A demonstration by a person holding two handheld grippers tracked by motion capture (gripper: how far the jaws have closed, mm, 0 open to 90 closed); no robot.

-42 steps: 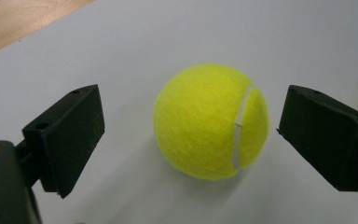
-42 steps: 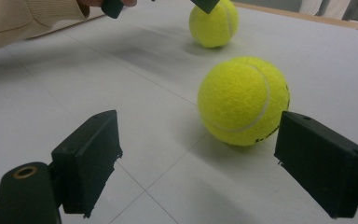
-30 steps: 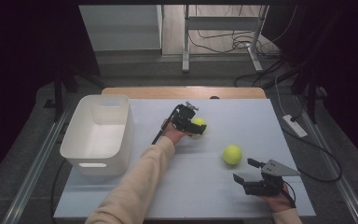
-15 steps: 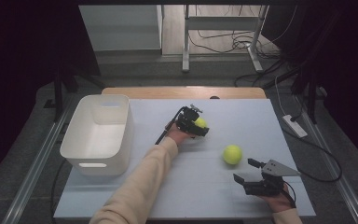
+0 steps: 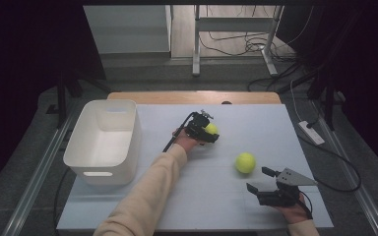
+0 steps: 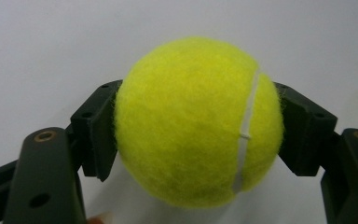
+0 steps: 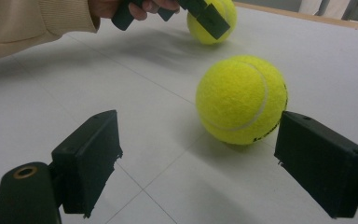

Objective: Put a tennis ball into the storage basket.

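Nearest the person, at the bench's (image 5: 128,216) front right corner, the right tool (image 5: 261,181) rests low in the person's right hand, its two black jaws spread wide with nothing between them. In the right gripper view, a yellow-green tennis ball (image 7: 241,99) lies on the pale bench surface just beyond those jaws, apart from both pads. From above, this near ball (image 5: 245,162) sits a little ahead of the right tool and to its left.

Farther out, toward the middle of the bench, a cream-sleeved left arm (image 5: 147,191) reaches forward. The left tool (image 5: 211,133) has just been closing — its jaws now press on a second tennis ball (image 6: 198,123), one pad against each side, with the ball's white seam showing near the right-hand pad. In the high view the gripped ball (image 5: 210,129) peeks out bright yellow beyond the black tool.

To the left of that hand stands a white plastic bin (image 5: 128,147) with rounded corners, well apart from both balls. Beyond the pale mat runs a strip of wooden bench edge (image 5: 192,97).
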